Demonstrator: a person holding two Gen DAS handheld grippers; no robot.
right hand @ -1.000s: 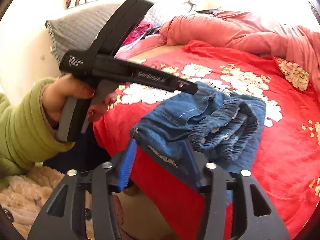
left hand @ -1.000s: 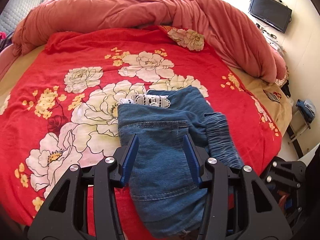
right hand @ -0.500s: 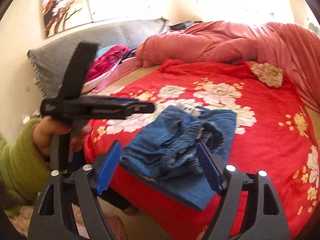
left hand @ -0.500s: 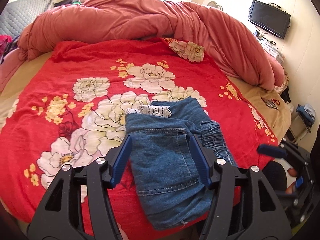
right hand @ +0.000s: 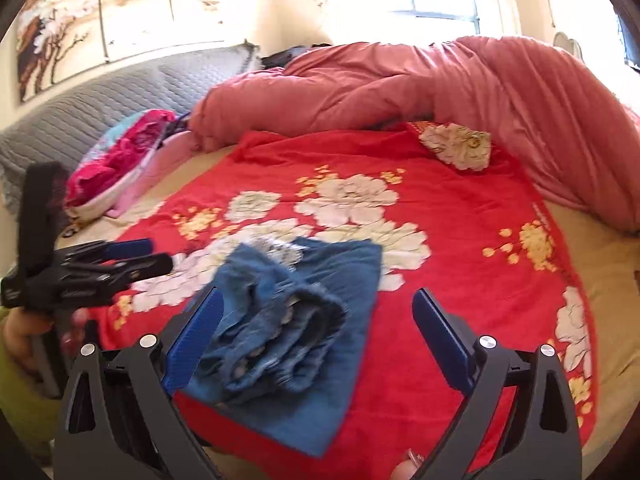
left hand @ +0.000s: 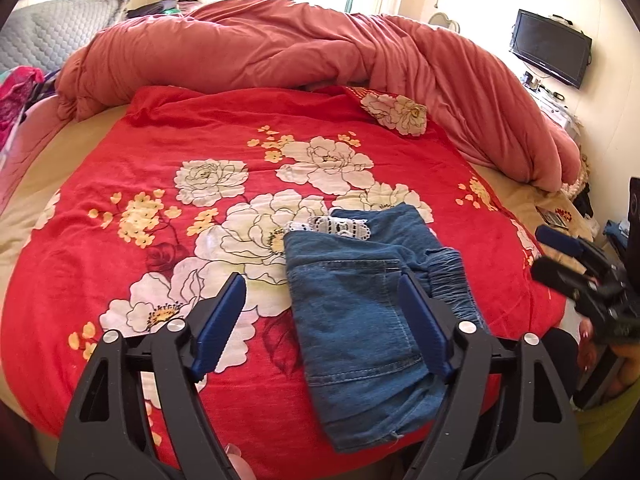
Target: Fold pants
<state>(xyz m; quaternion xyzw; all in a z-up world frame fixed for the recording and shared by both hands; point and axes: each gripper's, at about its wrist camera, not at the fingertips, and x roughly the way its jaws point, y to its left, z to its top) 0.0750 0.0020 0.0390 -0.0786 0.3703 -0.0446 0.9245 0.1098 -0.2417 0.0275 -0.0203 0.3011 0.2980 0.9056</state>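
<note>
The folded blue denim pants (left hand: 352, 312) lie near the front edge of the red floral blanket (left hand: 168, 248), with a white lace trim (left hand: 332, 226) showing at their far end. My left gripper (left hand: 320, 280) hovers over them, its jaws opening and its pads off the cloth. In the right wrist view the pants (right hand: 296, 320) show their bunched elastic waist. My right gripper (right hand: 318, 296) stands above them, jaws opening wide, nothing pressed between. Each gripper shows in the other's view: the right gripper (left hand: 548, 254) at the right edge, the left gripper (right hand: 158, 254) at the left, held by a hand in a green sleeve.
A heaped salmon-pink duvet (left hand: 320, 48) runs along the back and right of the bed. A grey quilted headboard (right hand: 100, 100) and pink clothes (right hand: 120, 160) are at the left. A television (left hand: 550, 54) hangs on the right wall. The bed's front edge is just below the pants.
Both grippers have opened and drawn back from the pants. The right gripper let go of the lifted denim edge, and the pants now rest flat on the blanket.
</note>
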